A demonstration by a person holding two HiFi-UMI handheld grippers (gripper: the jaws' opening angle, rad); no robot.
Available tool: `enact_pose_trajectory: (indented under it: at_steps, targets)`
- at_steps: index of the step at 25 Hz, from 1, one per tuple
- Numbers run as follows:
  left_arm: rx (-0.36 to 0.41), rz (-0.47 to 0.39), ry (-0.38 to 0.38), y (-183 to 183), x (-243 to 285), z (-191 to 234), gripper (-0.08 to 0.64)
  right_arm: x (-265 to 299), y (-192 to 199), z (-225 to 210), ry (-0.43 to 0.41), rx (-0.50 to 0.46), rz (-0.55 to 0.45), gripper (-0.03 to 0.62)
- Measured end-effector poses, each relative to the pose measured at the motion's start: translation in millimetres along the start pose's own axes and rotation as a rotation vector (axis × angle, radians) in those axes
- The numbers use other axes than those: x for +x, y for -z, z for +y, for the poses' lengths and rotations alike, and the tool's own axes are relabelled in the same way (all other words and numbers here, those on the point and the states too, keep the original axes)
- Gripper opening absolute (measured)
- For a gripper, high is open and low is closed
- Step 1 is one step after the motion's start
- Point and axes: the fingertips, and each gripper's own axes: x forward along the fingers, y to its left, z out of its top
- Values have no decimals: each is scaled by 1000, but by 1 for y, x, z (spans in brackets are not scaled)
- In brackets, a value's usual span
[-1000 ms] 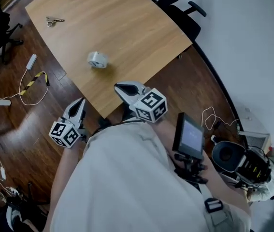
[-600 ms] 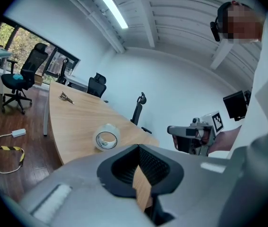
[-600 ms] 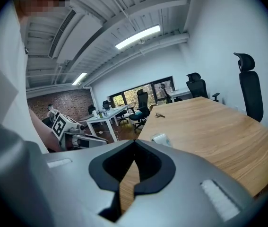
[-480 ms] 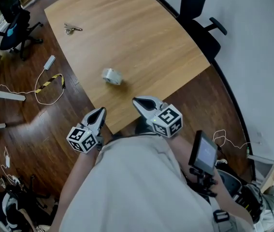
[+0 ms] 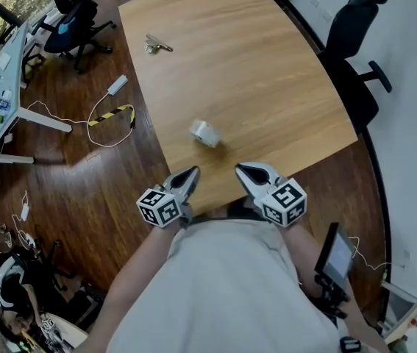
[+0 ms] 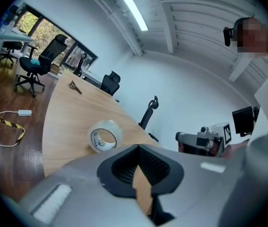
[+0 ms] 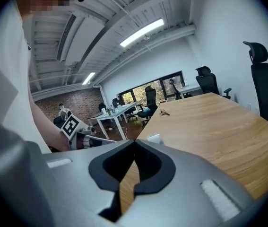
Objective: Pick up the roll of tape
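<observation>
A dark wood floor spreads around a large pale wooden table, whose rounded near edge sits just in front of the person. A black office chair stands at the table's right side, and another stands off to the left by a white desk.

The left gripper hangs over the table's near edge, its claw pinched together at the tips with nothing in it. The right gripper is beside it over the same edge, and its claw is likewise closed tip to tip and empty.

The roll of tape sits on the table near that edge, a little beyond both grippers and roughly between their lines, touched by neither. It is a fat, cloudy-clear roll, whitish against the wood. In the left gripper view it stands on its rim with the open core facing that gripper, showing a white inner ring with small dark print. In the right gripper view only its top peeks over the claw.

A bunch of keys lies far up the table.
</observation>
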Motion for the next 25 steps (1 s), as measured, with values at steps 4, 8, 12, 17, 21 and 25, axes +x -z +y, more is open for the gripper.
enact_pose_trajectory:
  at_steps: [4, 8, 12, 17, 21, 25]
  targets:
    - [-50, -33, -23, -4, 15, 7, 5, 4, -4, -13, -34, -8, 11, 8]
    - [-109, -61, -49, -8, 28, 16, 8, 8, -5, -24, -64, -7, 32, 8]
    - [-161, -85, -69, -8, 39, 25, 45, 12, -5, -34, -87, 1, 50, 8]
    - [-232, -101, -94, -3, 48, 40, 88, 15, -4, -44, -98, 7, 69, 8]
    - [-265, -112, -87, -2, 63, 52, 131, 20, 0, -57, -102, 14, 81, 8]
    - [-300, -134, -53, -7, 72, 52, 215, 20, 1, -62, -99, 20, 93, 8]
